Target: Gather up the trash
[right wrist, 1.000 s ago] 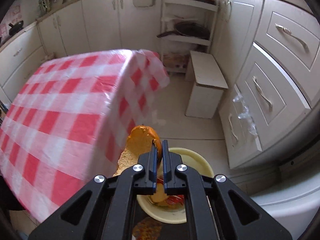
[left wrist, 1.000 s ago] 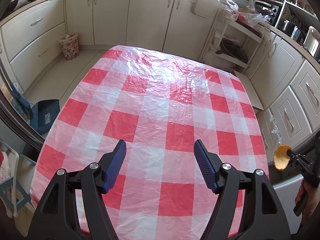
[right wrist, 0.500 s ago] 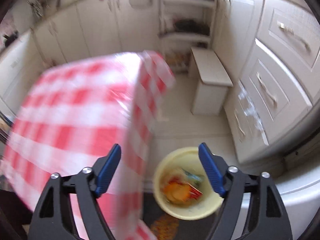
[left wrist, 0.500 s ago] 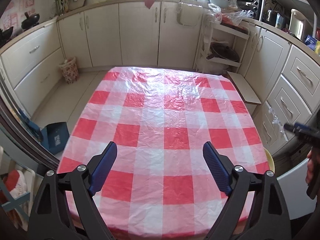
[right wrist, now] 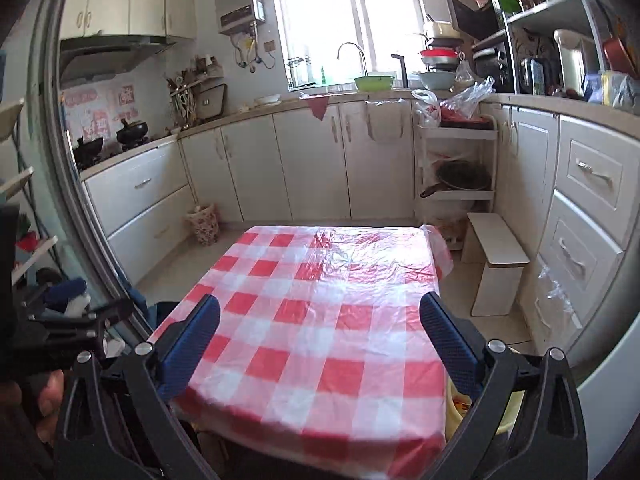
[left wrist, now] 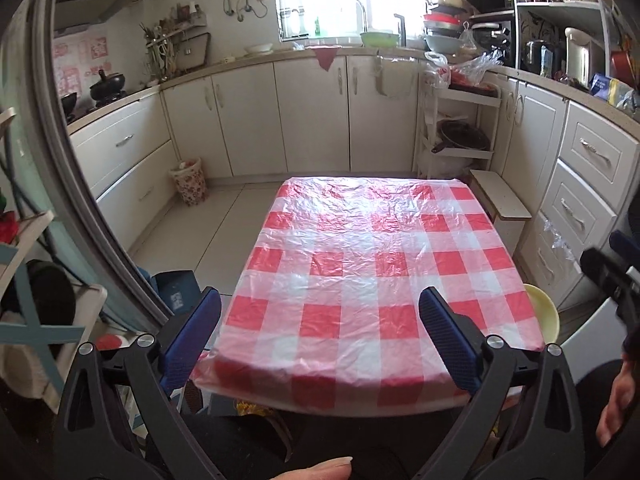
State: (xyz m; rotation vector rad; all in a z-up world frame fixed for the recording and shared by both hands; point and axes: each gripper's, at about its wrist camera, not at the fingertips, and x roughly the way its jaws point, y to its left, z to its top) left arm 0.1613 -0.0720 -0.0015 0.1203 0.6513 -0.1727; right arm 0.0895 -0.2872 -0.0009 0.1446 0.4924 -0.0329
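Looking along my left gripper (left wrist: 320,324), I see its two blue pads (left wrist: 448,336) spreading wider with nothing between them, above the near end of the table (left wrist: 344,264) in its red and white checked cover. My right gripper (right wrist: 320,332) is the same: two pads (right wrist: 192,340), jaws opening, nothing held.

Taking the table as my landmark, the yellow trash bowl (left wrist: 542,314) sits on the floor just beside its near right corner. The left view shows only a curved piece of the bowl's rim past the cloth edge. The right view shows the bowl (right wrist: 452,404) low under that corner, partly behind my own finger, with a scrap of red and orange rubbish inside; the left view does not show the contents.

The left view catches my right gripper (left wrist: 612,272) as a dark blur off the table's right side, with my hand (left wrist: 618,404) under it. The right view catches my left gripper (right wrist: 68,328) off the table's left side.

Counted: one table, one yellow bowl, two grippers. One flowered bin (left wrist: 190,180) stands beyond the table's far left corner, and one small white stool (right wrist: 496,268) beside its far right corner.
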